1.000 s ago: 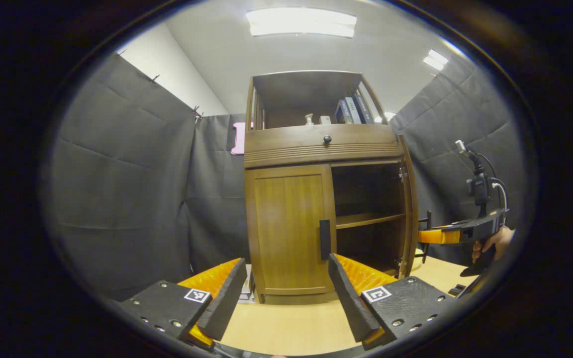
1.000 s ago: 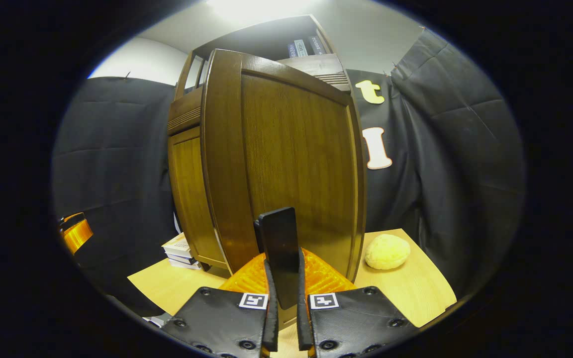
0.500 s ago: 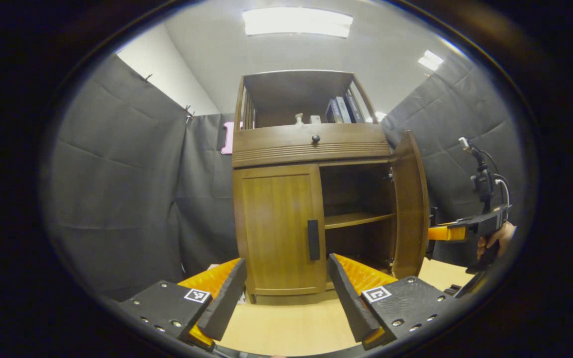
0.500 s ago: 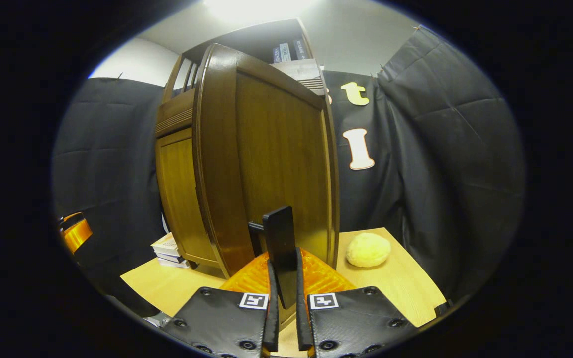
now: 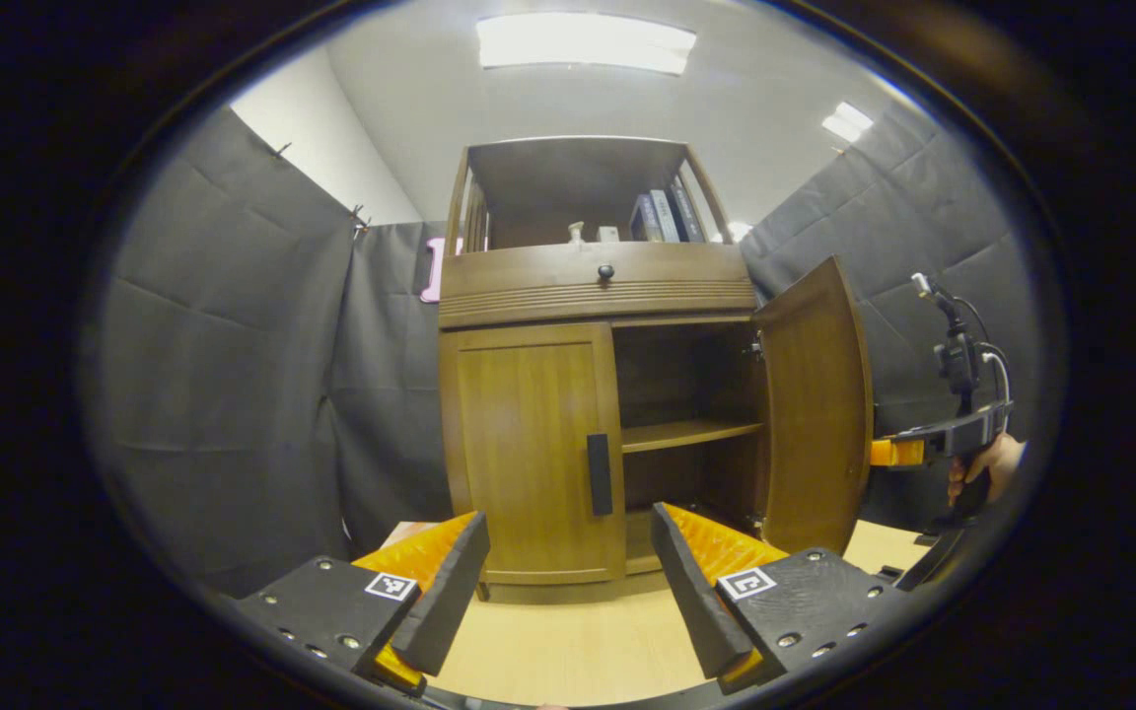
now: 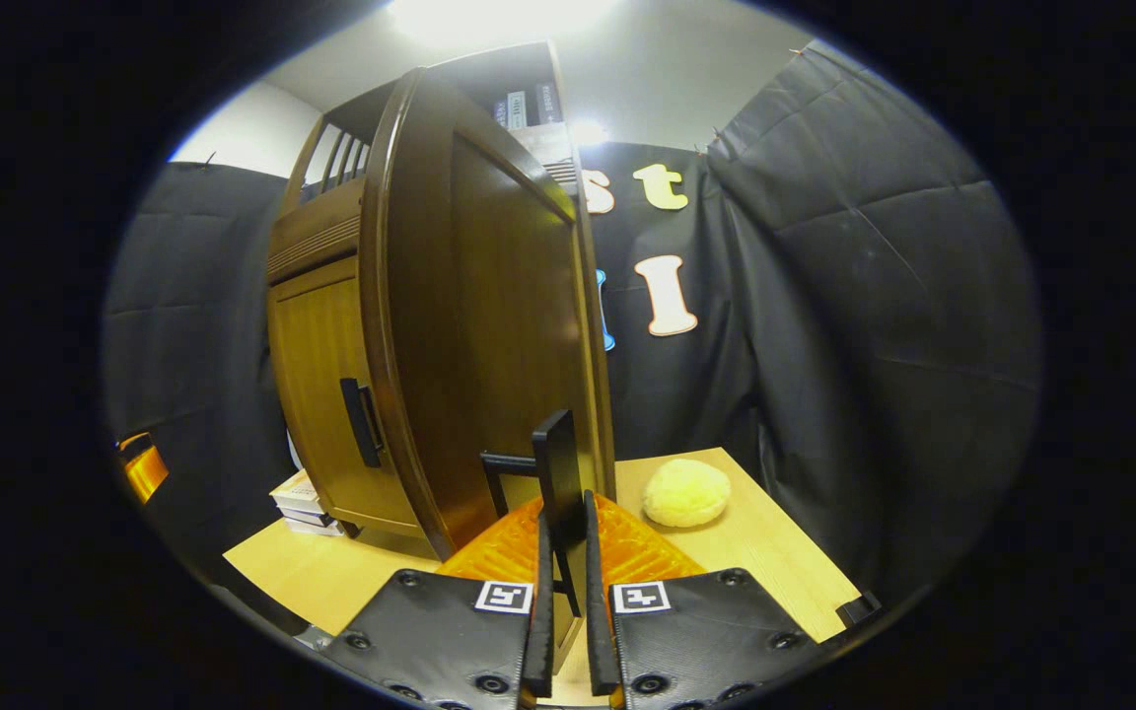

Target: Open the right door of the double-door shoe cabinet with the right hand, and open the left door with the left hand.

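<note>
The brown wooden shoe cabinet stands on a light wood table. Its right door is swung far out, baring an inner shelf. In the right gripper view that door looms close, and my right gripper is shut on its black handle. The right gripper and the hand holding it also appear at the right of the left gripper view. The left door is closed, its black handle by the inner edge. My left gripper hangs open in front of it, apart from it.
A yellow fluffy ball lies on the table right of the open door. A stack of books sits at the cabinet's left foot. Books stand on the top shelf. Black cloth walls close in all around.
The right door has swung further open with the right gripper on its handle. The left gripper view has drifted rightwards, so the cabinet sits more to the left; the left gripper stays open.
</note>
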Motion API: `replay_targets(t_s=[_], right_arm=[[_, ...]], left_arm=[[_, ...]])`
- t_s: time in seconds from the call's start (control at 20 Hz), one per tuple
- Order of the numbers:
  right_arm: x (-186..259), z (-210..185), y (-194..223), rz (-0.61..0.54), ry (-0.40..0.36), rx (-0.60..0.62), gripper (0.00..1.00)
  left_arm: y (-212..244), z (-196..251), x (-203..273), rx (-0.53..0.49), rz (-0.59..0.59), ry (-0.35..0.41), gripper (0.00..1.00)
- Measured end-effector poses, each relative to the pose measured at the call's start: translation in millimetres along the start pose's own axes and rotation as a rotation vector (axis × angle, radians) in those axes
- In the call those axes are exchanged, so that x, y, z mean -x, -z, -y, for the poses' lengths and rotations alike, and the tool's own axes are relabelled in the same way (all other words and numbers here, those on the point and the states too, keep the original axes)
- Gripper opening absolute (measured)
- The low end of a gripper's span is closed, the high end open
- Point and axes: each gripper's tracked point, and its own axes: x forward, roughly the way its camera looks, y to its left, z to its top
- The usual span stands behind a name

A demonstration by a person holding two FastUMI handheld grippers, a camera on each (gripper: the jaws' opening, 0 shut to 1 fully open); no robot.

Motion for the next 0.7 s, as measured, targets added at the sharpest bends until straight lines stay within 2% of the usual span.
replay_targets(t_s=[0.1,0.25,0.3,0.5,0.7], right_arm=[[3,12,1,0.001,0.025,-0.008,0.14],[13,32,4,-0.003,0.069,-0.025,0.00],[16,38,6,-0.004,0.077,-0.034,0.09],[31,59,2,0.008,0.136,-0.035,0.09],[51,62,0,0.032,0.148,-0.048,0.09]], left_arm=[[0,-1,0,-0.005,0.004,0.010,0.95],[1,1,-2,-0.005,0.011,0.024,0.95],[1,3,-2,-0.004,0.011,0.029,0.95],[8,17,-2,0.017,0.000,0.065,0.95],[11,25,-12,0.040,-0.009,0.096,0.95]])
